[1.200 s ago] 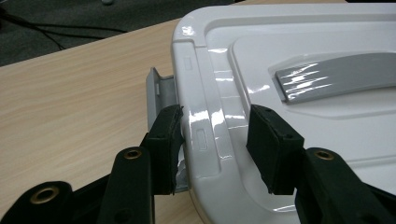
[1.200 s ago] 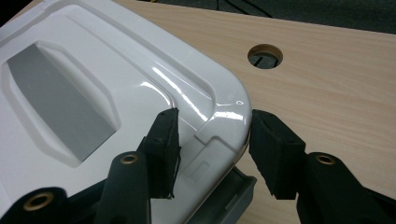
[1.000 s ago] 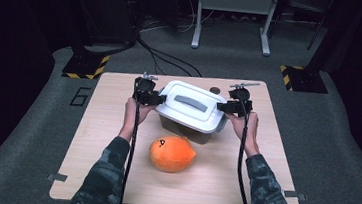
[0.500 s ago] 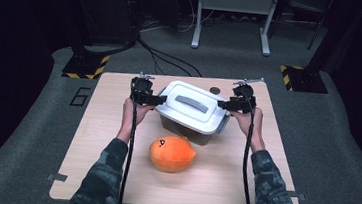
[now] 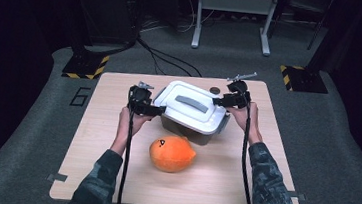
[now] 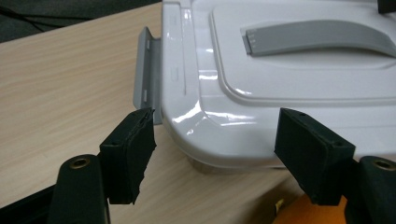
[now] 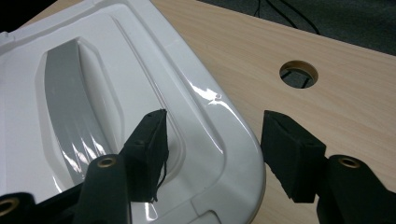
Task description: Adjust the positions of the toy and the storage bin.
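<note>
Table (image 5: 111, 175), light wood, square-ish, stood on grey carpet w/ dark room around; a round cable hole (image 7: 299, 73) sat in its top near the far edge, just beyond the box.

Box (image 5: 191, 128), grey body, sat at approx the table's middle, toward the far side. Its white lid (image 5: 191, 105) w/ a grey handle strip (image 5: 193, 103) lay on top but skewed vs the body, the body's front-right edge showing from under it. A grey latch flap (image 6: 147, 70) stuck out at the lid's edge in the left gripper view; can't tell if clipped or loose.

Orange plush toy (image 5: 172, 153), rounded, small dark mark on its upper left, lay on the table just in front of the box, toward the person; not touching either gripper.

Person's forearms in camo sleeves came in from the near edge, one hand per gripper.

Left gripper (image 5: 154, 110) was at the lid's left side. Jaws stood apart, having just been opening, then easing back a bit; the lid's corner sat betw. the pads (image 6: 130, 149) w/ gaps both sides, so no clamp.

Right gripper (image 5: 219, 101) was at the lid's far-right corner. Jaws apart as well, having just been closing slightly; one pad (image 7: 150, 147) hung over the lid's top, the other outside past the rim, neither seen pressing.
</note>
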A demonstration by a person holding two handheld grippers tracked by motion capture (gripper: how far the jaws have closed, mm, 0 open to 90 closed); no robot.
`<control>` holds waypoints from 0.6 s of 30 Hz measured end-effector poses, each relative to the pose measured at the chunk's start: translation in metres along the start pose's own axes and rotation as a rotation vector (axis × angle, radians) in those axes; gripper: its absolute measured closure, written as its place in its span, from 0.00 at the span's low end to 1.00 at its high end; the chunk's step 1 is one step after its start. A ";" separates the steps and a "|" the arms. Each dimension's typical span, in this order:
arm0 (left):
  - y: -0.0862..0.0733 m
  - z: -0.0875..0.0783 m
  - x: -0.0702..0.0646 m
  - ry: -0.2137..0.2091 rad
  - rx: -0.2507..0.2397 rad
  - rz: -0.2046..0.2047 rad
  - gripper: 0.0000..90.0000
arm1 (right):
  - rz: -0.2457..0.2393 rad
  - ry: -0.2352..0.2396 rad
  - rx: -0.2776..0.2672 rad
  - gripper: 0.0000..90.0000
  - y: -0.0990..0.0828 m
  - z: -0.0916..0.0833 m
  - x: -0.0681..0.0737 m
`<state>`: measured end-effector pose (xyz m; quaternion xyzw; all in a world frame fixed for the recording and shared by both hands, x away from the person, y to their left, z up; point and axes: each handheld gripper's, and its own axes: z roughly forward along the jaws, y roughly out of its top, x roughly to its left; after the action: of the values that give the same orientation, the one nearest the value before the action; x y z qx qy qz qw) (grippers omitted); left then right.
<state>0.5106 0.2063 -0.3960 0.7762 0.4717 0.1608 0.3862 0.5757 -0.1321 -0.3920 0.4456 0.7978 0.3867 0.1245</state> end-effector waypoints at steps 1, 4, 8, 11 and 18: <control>0.000 0.001 0.000 -0.014 -0.005 -0.006 0.33 | 0.002 0.005 -0.005 0.47 0.000 0.000 -0.001; 0.000 0.003 -0.001 -0.021 -0.011 -0.015 0.37 | 0.006 0.006 -0.012 0.52 -0.001 -0.001 -0.003; 0.004 0.006 0.002 -0.009 -0.012 -0.013 0.37 | 0.016 -0.027 0.003 0.58 -0.004 -0.001 -0.008; 0.006 0.008 0.002 -0.007 -0.010 -0.013 0.37 | 0.014 -0.027 0.000 0.58 -0.005 -0.001 -0.008; 0.012 0.025 0.004 0.022 -0.017 -0.020 0.38 | 0.019 -0.074 -0.001 0.63 -0.007 -0.006 -0.009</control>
<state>0.5356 0.1956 -0.4034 0.7662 0.4824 0.1694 0.3894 0.5732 -0.1442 -0.3941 0.4668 0.7883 0.3715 0.1504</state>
